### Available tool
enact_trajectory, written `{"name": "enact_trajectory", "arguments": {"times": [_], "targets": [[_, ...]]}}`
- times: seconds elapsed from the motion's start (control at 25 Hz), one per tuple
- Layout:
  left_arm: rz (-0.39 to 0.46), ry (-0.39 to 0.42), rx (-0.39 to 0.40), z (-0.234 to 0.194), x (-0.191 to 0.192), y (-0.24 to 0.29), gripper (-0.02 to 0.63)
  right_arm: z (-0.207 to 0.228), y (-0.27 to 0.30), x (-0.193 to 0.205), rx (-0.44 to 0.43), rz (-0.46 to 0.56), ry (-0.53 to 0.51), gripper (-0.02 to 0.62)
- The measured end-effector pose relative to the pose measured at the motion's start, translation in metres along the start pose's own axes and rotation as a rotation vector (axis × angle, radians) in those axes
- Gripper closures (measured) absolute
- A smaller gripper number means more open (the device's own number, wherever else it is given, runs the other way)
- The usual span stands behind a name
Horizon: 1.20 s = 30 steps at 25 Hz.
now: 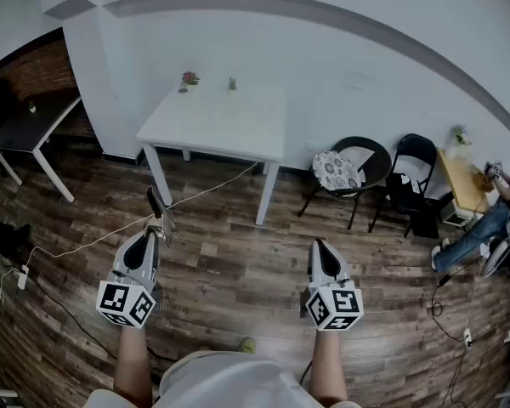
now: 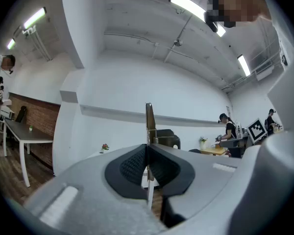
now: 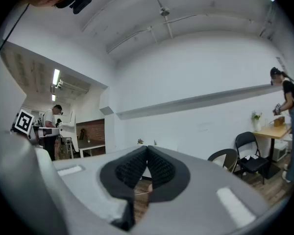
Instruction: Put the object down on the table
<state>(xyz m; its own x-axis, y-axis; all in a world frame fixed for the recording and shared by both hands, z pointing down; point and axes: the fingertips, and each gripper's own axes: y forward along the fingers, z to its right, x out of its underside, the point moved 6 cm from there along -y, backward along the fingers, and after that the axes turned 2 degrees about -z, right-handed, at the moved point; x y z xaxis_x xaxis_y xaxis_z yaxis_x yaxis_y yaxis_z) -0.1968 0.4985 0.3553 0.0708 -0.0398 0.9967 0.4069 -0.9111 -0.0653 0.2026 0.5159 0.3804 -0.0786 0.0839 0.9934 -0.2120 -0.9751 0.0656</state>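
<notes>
1. Ahead, seen from a camera on the person's head looking steeply down, a white bench (image 1: 221, 124) stands against a white wall.
2. Two small potted plants sit at the bench's far edge, one with pink flowers (image 1: 189, 79) and one green (image 1: 232, 83).
3. Nearer the camera, both grippers are held over a dark wooden floor (image 1: 229, 266), well short of the bench.
4. The left gripper (image 1: 155, 233) has its jaws pinching a thin flat tool (image 1: 156, 204). The tool sticks out forward past the jaw tips, in the air above the floor and not on the bench.
5. From the left gripper view, the left gripper (image 2: 147, 150) shows the tool (image 2: 150, 124) edge-on. It is a narrow upright strip, dark at the top with a brass-coloured band, clamped between the black ribbed pads (image 2: 132, 165). What kind of tool it is cannot be made out.
6. The right gripper (image 1: 320, 246) has its jaws pressed together. The right gripper view (image 3: 147, 152) shows nothing between them.
7. Each gripper carries a cube with black and white square markers at its rear, left (image 1: 126, 303) and right (image 1: 333, 307).
8. Right of the bench stand two black chairs (image 1: 415, 172), one with a patterned cushion (image 1: 336, 170).
9. A pale cable (image 1: 110, 234) trails across the floor from under the bench.
</notes>
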Motion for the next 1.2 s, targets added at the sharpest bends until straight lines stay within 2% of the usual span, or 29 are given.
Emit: {"name": "enact_trajectory", "arguments": {"times": [0.32,0.72,1.2], "targets": [[-0.008,-0.001,0.002,0.001,0.002,0.006,0.595,0.0,0.004,0.003,-0.005,0.005,0.017,0.592],[-0.025,-0.001,0.007,0.018,0.01,0.023,0.595,0.02,0.009,0.007,-0.01,0.005,0.026,0.592],[-0.028,0.032,-0.03,0.045,0.008,0.054,0.595,0.058,0.034,0.009,-0.073,-0.002,0.029,0.592]]}}
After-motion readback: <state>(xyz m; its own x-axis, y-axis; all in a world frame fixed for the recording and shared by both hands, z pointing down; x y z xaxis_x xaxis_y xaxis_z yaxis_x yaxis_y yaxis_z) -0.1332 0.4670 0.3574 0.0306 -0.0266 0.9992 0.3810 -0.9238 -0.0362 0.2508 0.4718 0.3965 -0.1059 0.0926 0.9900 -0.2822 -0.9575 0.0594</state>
